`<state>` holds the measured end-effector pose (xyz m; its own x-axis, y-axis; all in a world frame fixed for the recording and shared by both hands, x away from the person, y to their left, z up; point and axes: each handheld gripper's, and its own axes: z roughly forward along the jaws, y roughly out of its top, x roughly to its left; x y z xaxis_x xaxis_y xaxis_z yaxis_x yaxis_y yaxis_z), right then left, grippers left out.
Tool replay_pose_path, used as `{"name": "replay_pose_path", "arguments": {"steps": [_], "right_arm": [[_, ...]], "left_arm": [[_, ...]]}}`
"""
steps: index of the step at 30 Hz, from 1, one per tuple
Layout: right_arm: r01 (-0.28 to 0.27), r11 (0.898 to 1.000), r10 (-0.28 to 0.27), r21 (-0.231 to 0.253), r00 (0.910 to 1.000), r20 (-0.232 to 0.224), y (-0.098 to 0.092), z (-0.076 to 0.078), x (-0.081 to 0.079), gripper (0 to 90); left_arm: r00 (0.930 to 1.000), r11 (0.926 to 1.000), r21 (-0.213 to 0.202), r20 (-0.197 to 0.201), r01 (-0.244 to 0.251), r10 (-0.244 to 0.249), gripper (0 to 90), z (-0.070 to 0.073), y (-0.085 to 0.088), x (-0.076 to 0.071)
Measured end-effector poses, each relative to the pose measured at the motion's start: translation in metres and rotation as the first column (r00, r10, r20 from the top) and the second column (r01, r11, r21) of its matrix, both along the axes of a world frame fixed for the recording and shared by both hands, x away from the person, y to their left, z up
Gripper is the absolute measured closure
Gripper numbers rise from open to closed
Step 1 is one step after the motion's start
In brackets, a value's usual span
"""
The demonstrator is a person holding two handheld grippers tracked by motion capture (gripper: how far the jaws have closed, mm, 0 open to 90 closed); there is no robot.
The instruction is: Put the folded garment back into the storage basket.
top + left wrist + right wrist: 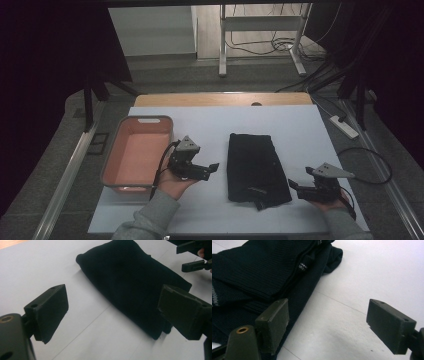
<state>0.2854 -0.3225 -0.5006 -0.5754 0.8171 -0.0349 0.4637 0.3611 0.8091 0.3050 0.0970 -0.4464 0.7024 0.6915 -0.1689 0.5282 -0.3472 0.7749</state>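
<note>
the left gripper (209, 169) hangs with its jaws spread wide and nothing between them, just left of the folded black cloth (256, 166). the right gripper (295, 186) is also released, jaws apart and bare, close by the cloth's near right corner. the cloth lies flat in the middle of the white table (295, 130). a pink bin (137, 153) sits at the left side, beside the left gripper.
</note>
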Motion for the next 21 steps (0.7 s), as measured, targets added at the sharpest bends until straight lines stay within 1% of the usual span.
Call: {"name": "replay_pose_path", "arguments": {"steps": [3,7,12,16,18,21], "right_arm": [[0.002,1.000,-0.002,0.000,1.0000,0.001,0.000,0.000,0.000,19.0],[0.000,1.000,0.000,-0.003,1.0000,0.006,0.000,0.001,-0.001,19.0],[-0.005,1.000,0.005,-0.012,0.9999,0.014,0.000,0.002,-0.003,19.0],[-0.005,1.000,0.005,-0.009,0.9999,0.010,0.000,0.001,-0.003,19.0],[-0.005,1.000,0.005,-0.010,0.9999,0.010,0.000,0.001,-0.003,19.0],[-0.003,1.000,0.003,-0.013,1.0000,0.007,0.000,0.001,-0.002,19.0]], "left_arm": [[1.0000,1.0000,0.009,-0.001,0.003,-0.003,9.0,0.000,-0.004,0.003],[0.9999,0.9999,0.000,-0.010,0.010,-0.010,9.0,0.000,-0.009,0.008],[0.9998,0.9998,0.001,-0.002,0.022,-0.022,9.0,0.003,-0.016,0.012],[0.9995,0.9993,0.023,-0.003,0.031,-0.031,8.9,0.004,-0.022,0.015],[0.9995,0.9992,0.024,-0.006,0.031,-0.031,8.9,0.004,-0.022,0.017],[0.9995,0.9997,-0.002,-0.019,0.023,-0.023,8.8,0.003,-0.021,0.022]]}}
